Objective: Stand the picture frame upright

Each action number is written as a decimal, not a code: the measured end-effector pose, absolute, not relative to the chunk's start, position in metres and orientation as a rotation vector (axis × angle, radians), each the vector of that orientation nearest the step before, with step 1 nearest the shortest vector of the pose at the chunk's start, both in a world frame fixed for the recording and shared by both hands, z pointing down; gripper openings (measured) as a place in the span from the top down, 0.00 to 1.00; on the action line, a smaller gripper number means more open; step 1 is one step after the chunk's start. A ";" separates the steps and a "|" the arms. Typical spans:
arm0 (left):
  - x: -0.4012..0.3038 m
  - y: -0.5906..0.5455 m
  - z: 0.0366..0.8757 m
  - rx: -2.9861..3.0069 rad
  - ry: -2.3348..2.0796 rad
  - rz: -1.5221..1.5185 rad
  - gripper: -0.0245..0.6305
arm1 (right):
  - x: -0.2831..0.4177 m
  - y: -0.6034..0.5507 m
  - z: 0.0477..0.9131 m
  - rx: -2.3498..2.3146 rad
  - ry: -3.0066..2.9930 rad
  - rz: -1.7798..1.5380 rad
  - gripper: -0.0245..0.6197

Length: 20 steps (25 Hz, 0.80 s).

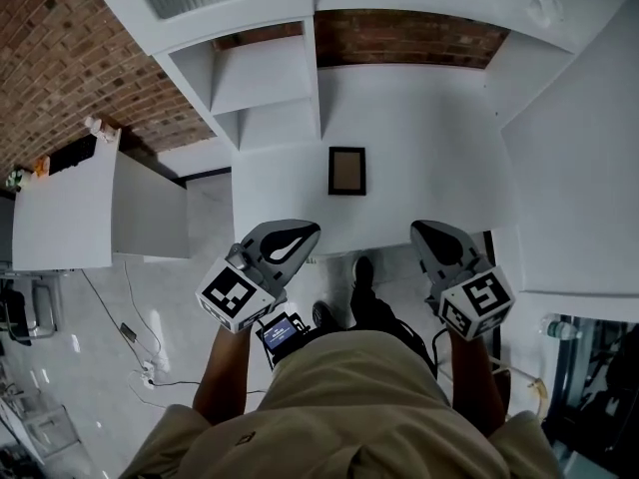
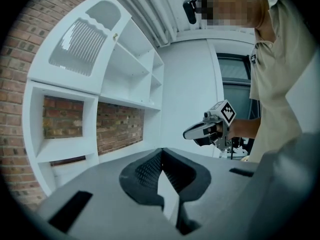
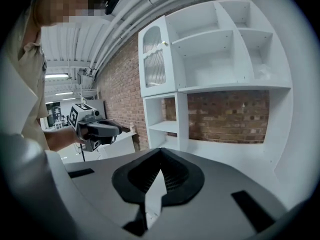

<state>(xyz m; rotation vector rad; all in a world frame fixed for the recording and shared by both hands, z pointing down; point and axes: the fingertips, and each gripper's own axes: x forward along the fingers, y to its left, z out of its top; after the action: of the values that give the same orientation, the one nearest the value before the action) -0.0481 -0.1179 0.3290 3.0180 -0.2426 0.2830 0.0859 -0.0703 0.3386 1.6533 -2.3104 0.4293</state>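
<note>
white surface (image 1: 429,148) set against a brick wall (image 1: 60,58), with white shelving (image 1: 262,78) at its back left. picture frame (image 1: 346,171) lies flat near the surface's front edge, untouched. left gripper (image 1: 300,234) and right gripper (image 1: 427,234) are held at that front edge, well apart, short of the frame. jaws on both are closed tip to tip, nothing between them.

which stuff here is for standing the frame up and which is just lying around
For the job: picture frame, flat on white desk; left hand-held gripper; right hand-held gripper, both shut.
Just there: white shelf unit; side table; floor cables.
</note>
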 end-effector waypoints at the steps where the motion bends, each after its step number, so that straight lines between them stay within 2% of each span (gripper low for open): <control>1: -0.047 -0.126 0.332 3.011 -0.264 0.301 0.95 | 0.088 -0.080 0.343 1.632 -2.326 0.441 0.96; 13: 0.010 -0.220 0.366 2.904 -0.496 0.459 0.95 | 0.153 -0.202 0.385 1.399 -2.445 0.526 0.95; 20: 0.038 -0.273 0.421 2.795 -0.564 0.546 0.95 | 0.178 -0.256 0.447 1.286 -2.417 0.625 0.95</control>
<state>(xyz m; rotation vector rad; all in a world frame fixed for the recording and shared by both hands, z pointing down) 0.0380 -0.2731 0.4211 2.7949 -0.5638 0.5459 0.1782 -0.2561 0.4465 1.2860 -2.4173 0.6248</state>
